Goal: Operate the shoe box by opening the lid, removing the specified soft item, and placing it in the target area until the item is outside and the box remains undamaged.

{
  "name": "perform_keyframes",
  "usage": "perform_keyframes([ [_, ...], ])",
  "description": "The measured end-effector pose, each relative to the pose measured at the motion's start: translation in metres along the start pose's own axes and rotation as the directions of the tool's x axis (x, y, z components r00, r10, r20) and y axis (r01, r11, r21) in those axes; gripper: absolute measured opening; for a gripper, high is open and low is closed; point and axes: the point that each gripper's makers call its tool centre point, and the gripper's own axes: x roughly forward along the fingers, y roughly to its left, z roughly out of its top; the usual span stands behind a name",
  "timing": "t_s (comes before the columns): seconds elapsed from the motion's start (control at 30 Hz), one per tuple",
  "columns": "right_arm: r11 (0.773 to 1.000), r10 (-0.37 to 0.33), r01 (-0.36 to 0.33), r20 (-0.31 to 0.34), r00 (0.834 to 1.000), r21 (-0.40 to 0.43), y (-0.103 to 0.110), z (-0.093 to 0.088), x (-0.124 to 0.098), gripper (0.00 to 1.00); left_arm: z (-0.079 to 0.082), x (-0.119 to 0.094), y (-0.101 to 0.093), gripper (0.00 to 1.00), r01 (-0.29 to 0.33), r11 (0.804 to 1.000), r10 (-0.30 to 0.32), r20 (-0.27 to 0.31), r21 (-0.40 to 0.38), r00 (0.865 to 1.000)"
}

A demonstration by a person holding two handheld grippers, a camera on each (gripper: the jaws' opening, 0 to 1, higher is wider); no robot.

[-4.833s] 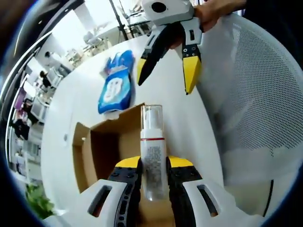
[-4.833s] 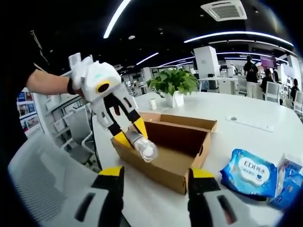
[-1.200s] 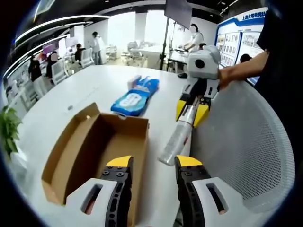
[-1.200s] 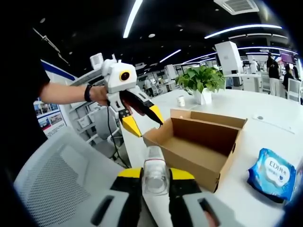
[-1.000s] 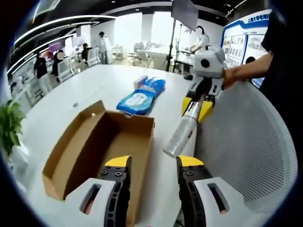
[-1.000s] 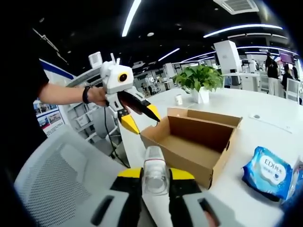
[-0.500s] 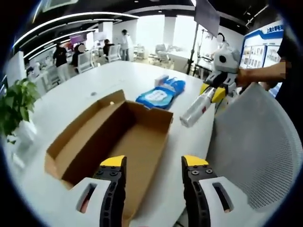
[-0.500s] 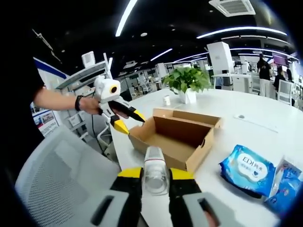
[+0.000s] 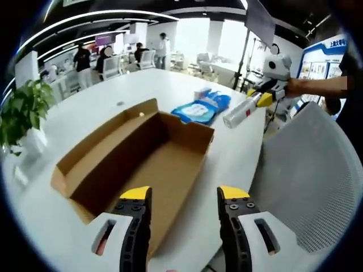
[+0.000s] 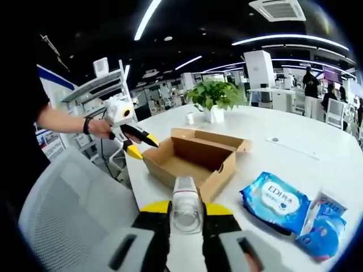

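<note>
The right tongs [image 10: 186, 216] are clamped on a clear plastic pump bottle [image 10: 186, 204] with a white cap, held in the air above the white round counter [image 10: 283, 156], outside the open brown cardboard shoe box [image 10: 190, 156]. In the left gripper view the same bottle [image 9: 241, 110] sticks out from the right tongs [image 9: 262, 99] beyond the far end of the box [image 9: 136, 158], near a blue wet-wipes pack [image 9: 198, 110]. The left tongs [image 9: 184, 198] stand apart with nothing between them, over the near end of the box. In the right gripper view the wipes pack [image 10: 276, 201] lies on the counter to the right of the box, just beside 1 smaller blue packet [image 10: 322, 226]. A potted green plant [image 10: 214, 97] stands behind the box, and a grey mesh chair back [image 9: 309, 170] sits at the counter's edge
</note>
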Motion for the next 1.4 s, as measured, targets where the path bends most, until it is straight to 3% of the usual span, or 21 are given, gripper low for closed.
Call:
perform_keyframes([
  [0.67, 0.997, -0.025, 0.019, -0.083, 0.996, -0.071, -0.051, -0.003, -0.022, 0.16, -0.011, -0.003, -0.004, 0.46, -0.022, 0.999, 0.022, -0.009, -0.037, 1.000],
  [1.4, 0.990, -0.037, 0.015, -0.157, 0.987, -0.138, -0.086, 0.004, -0.020, 0.16, -0.024, -0.014, -0.003, 0.45, -0.059, 0.995, 0.058, -0.014, -0.076, 0.998],
])
